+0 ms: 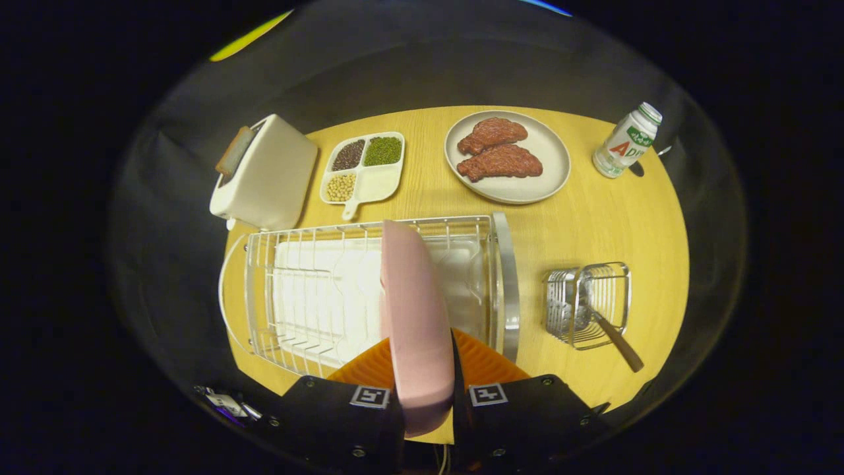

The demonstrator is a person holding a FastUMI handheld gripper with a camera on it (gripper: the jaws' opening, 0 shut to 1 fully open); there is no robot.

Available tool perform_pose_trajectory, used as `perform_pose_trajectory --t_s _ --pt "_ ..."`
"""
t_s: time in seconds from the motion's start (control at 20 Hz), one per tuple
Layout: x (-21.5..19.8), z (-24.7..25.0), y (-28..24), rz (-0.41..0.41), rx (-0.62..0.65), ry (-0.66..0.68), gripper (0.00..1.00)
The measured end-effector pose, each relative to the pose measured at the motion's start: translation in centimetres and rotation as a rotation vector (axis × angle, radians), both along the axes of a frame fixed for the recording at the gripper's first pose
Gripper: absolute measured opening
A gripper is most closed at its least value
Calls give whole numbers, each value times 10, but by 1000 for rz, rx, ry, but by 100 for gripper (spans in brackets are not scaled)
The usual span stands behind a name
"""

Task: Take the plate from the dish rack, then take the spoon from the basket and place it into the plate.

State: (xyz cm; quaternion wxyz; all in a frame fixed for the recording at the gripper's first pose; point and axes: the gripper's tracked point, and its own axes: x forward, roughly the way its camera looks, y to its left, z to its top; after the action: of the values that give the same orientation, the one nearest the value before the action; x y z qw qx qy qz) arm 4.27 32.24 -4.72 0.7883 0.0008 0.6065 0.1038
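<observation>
The pink plate [414,316] stands on edge between the two fingers of the hand-held gripper [427,389], which are clamped on its near rim, one on each face. Held edge-on like this, it keeps the upright pose it would have in the slots of the dish rack [316,290], so it can come straight up without catching the wires. Whether its far edge rests in the rack or has cleared it I cannot tell; the plate hangs over the rack's right half.

The rack is a white wire frame with a white drip tray under it, sitting on the wooden bench [593,218] just ahead of the fingers. To its right, a little apart, is the small wire basket [587,303], with the spoon [610,330] leaning out of it, handle toward the gripper, which should make the handle the easy part to pinch later. To my eye the first step is underway and the spoon is untouched.

Beyond the rack, along the far side of the bench, are a white toaster [267,175] with a slice in it, a divided dish of beans [362,168], a grey plate [508,158] carrying two pieces of meat, and a small bottle [626,140]. The bare patch between rack and basket looks the likeliest place to set the pink plate flat.
</observation>
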Motion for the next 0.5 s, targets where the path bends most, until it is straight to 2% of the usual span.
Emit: perform_pose_trajectory --t_s 0.1,0.5 --pt "7 11 -8 -10 -54 -23 25" --pt "6 27 -10 3 -212 -8 25"
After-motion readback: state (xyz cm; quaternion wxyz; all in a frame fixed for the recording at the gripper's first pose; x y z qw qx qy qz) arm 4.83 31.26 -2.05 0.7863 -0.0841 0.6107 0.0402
